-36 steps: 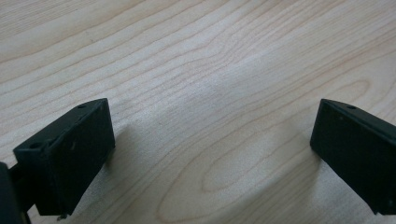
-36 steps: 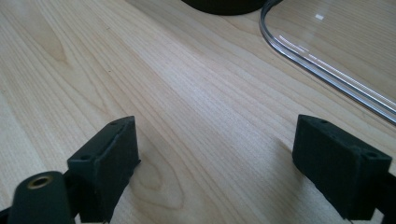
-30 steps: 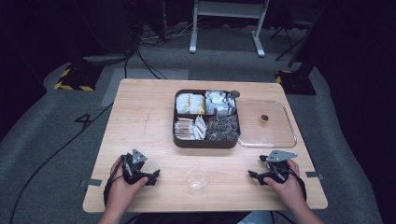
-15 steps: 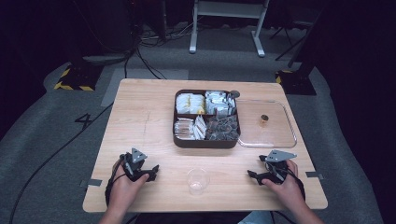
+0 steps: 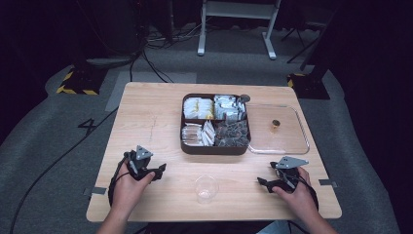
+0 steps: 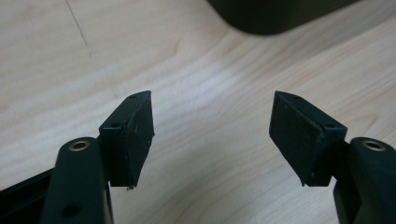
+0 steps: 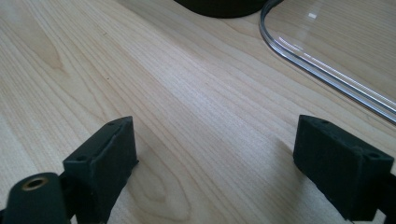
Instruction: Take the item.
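Observation:
A dark brown box [image 5: 191, 145] with four compartments of packets and sachets sits at the table's middle. Its clear lid [image 5: 292, 141], with a small knob [image 5: 275, 124], lies flat just to the right. A clear cup [image 5: 205, 188] stands near the front edge. My left gripper [image 5: 159, 170] rests on the wood at the front left, jaws open, nothing between them [image 6: 212, 135]. My right gripper [image 5: 262, 182] rests at the front right, open and empty too [image 7: 215, 163]. Ahead of it lie the lid's rim [image 7: 327, 65] and the box's corner [image 7: 219, 7].
The wooden table [image 5: 146, 117] has bare wood on its left half and between the cup and each gripper. The box's corner [image 6: 271, 16] shows beyond the left jaws. Tape tabs mark the front corners. Cables and a stand base lie on the floor behind.

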Demonstrator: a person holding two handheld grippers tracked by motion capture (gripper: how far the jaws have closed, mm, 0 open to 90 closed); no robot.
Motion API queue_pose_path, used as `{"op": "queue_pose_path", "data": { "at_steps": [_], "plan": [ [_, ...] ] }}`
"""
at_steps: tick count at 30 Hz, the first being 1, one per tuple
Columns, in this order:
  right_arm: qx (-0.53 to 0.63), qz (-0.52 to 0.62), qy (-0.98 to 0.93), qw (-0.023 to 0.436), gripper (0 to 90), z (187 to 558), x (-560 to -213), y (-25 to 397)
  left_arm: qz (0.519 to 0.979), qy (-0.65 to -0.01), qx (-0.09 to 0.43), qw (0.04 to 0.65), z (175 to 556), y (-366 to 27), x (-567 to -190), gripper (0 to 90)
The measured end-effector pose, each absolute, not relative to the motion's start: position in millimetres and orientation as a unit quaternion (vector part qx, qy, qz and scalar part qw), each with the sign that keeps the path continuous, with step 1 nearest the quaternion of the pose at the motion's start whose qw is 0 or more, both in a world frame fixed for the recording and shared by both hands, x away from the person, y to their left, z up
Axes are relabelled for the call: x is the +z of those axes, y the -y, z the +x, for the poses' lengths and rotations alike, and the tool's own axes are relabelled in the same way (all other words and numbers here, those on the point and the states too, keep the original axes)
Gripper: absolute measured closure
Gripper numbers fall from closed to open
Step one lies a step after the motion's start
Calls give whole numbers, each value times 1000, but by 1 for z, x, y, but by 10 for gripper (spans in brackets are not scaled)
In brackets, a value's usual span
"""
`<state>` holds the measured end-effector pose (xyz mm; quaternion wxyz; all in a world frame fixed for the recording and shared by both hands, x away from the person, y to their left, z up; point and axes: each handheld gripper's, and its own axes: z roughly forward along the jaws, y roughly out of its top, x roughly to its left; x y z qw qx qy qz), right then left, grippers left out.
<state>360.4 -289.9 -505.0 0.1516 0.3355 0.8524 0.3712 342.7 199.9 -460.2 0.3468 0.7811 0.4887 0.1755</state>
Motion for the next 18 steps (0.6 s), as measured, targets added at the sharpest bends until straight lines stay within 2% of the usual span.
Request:
{"op": "queue_pose_path", "data": {
  "at_steps": [7,18],
  "plan": [
    [371,338,-851,151,132,360,-505,289,772,-494,182,357,351,-200,-433,318],
    [371,340,-851,150,131,360,-505,289,769,-482,191,373,362,-175,-410,318]
  ]
}}
